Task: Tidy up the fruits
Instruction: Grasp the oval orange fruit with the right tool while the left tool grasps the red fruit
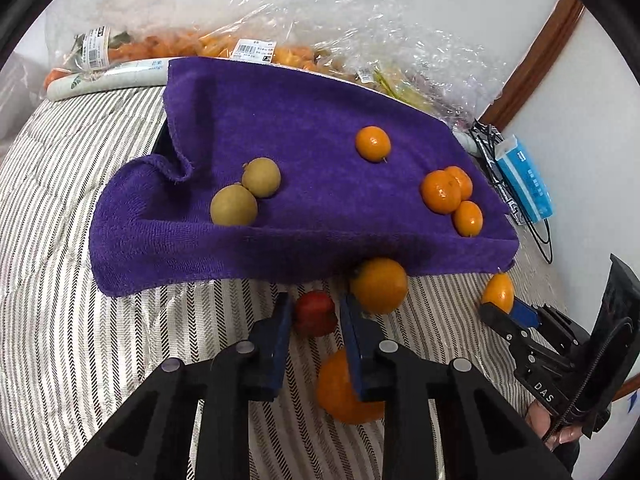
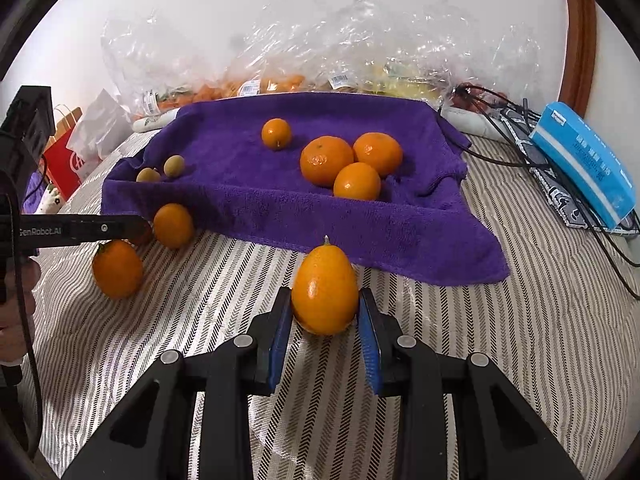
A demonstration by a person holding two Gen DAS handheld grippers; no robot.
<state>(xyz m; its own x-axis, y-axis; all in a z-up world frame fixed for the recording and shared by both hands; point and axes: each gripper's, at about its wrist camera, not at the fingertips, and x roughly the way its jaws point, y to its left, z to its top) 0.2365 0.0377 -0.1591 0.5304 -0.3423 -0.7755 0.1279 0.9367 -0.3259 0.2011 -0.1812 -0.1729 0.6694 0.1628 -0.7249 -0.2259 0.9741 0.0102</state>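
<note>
Fruit partly sorted — four oranges (image 2: pixel 340 160) and two brown fruits (image 1: pixel 244 192) lie on the purple towel (image 2: pixel 280 208), centre frame. Left gripper (image 1: pixel 314 320) is clamped on a red fruit (image 1: pixel 314 312); right gripper (image 2: pixel 325 312) grips an oval orange (image 2: pixel 325 288), lower centre. Two oranges (image 2: pixel 136 248) remain loose, left. Gripper lettering reads "DAS".

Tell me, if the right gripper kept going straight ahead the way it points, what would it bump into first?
Probably the purple towel: its draped front edge lies just beyond the oval orange fruit that the right gripper already holds, though depth is uncertain.
</note>
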